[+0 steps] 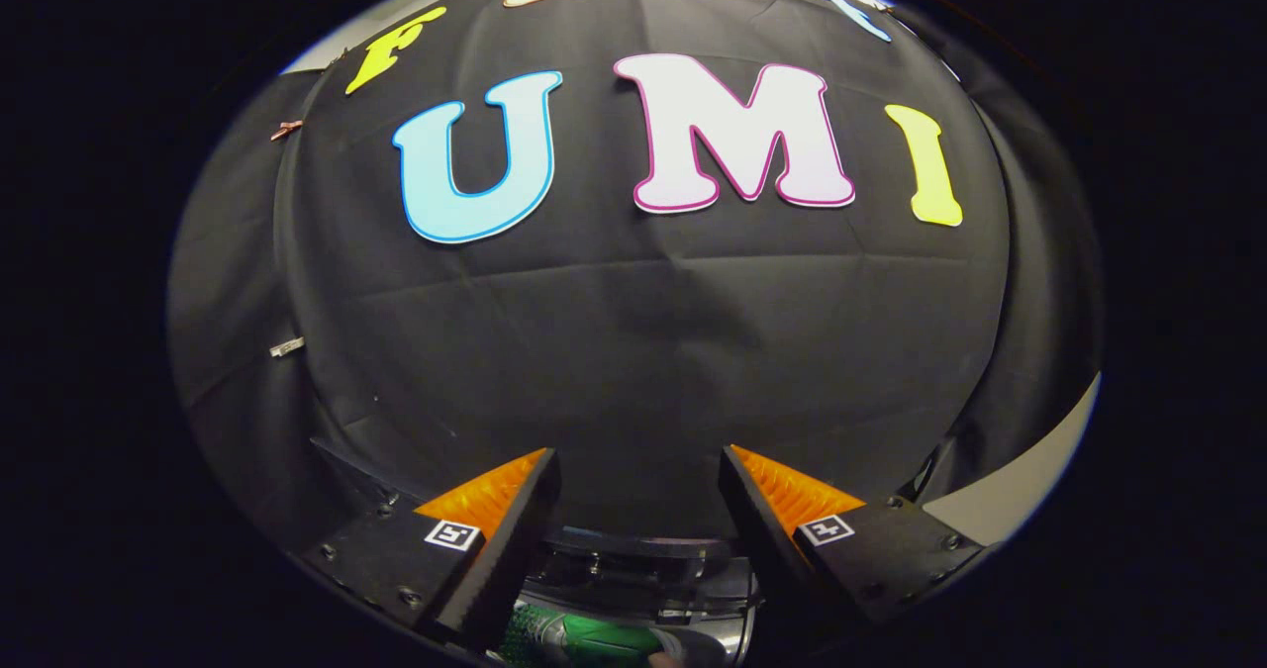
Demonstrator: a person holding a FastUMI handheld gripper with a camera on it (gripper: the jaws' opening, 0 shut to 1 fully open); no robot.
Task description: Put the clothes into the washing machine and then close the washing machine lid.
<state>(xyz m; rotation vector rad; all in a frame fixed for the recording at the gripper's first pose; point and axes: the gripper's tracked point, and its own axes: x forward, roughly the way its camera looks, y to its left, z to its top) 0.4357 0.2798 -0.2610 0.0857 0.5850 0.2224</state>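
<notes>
My gripper (638, 465) points at the booth's black cloth wall, its two fingers wide apart with nothing between them. Low down between the fingers, close to the gripper's body, a green piece of clothing (574, 638) shows in part. Just above it I see a dark rounded rim with a shiny metal part (723, 599), which may be the washing machine's top; I cannot tell for sure.
The black cloth wall (633, 332) stands straight ahead beyond the fingers. A pale surface (1020, 495) shows to the right of the right finger, past the edge of the cloth.
</notes>
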